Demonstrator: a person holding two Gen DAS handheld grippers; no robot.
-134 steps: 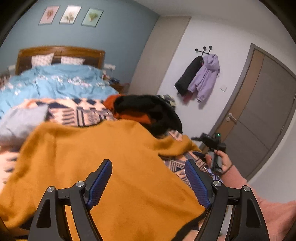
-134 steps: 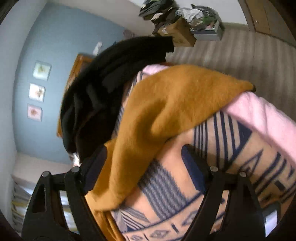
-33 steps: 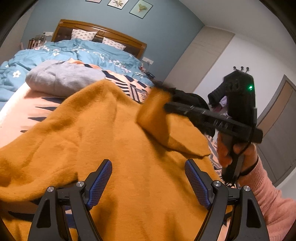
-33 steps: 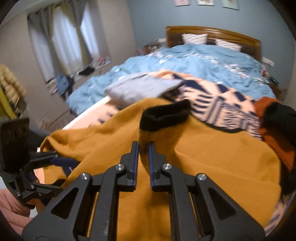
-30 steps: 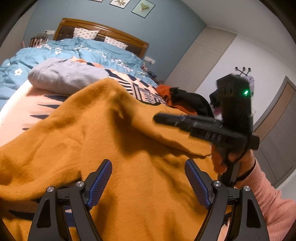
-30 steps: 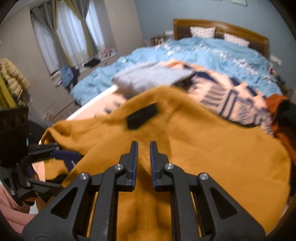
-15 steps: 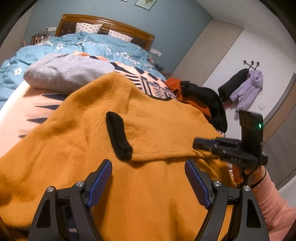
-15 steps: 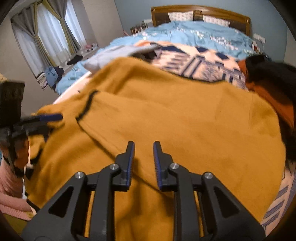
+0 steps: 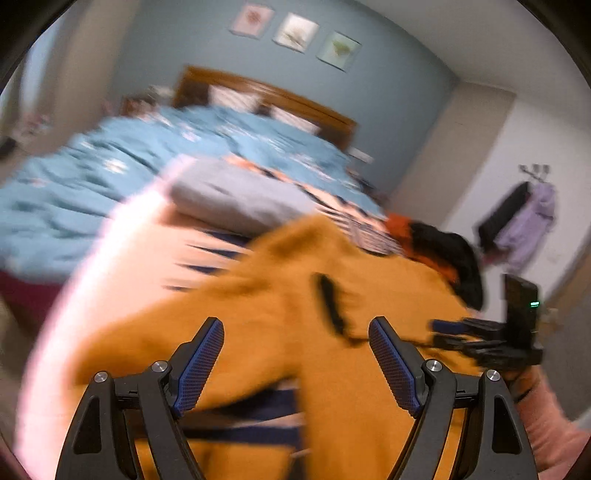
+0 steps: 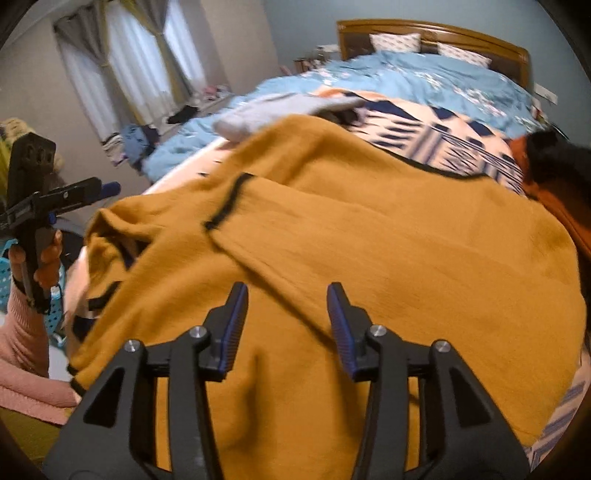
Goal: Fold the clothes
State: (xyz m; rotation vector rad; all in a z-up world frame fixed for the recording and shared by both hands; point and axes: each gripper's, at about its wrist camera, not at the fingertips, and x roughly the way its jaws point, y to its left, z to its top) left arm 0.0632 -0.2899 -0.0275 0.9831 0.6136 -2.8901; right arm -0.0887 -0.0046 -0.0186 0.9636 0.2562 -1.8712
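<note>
Mustard-yellow knitted sweater with black trim [image 10: 369, 236]: spread flat across the near end of the bed, its black-cuffed sleeve [image 10: 236, 221] folded inward over the body of the garment.

Right gripper [image 10: 286, 325]: black frame, blue ribbed pads; jaws partly apart and just been opening, nothing between them, poised above the sweater's lower body without gripping it.

Left gripper [image 9: 295, 362]: same make; jaws wide apart, nothing between the pads, hovering over the sweater's edge near the left side of the bed. Its own view is blurred. From the right wrist view this gripper appears at far left [image 10: 105, 190], held clear of the cloth by a hand [image 10: 44, 258] with a pink fuzzy sleeve [image 10: 22, 332].

Sweater, left wrist view [image 9: 295, 295]: black cuff [image 9: 330, 302] lying on the yellow knit ahead of the pads; the right gripper [image 9: 443, 332] sits low over the garment's far right edge.

Underlay: peach blanket with navy geometric pattern [image 10: 424, 125], showing beyond the sweater's top edge.

Adjacent items: folded grey garment [image 10: 273, 107] just beyond the sweater on the blanket; orange and black clothing pile [image 10: 554, 162] at the sweater's right edge, touching it.

Further: light blue floral duvet [image 10: 424, 70], wooden headboard [image 10: 436, 31], curtained window [image 10: 136, 62], coats hung on wall hooks [image 9: 524, 218], three framed pictures [image 9: 295, 31].
</note>
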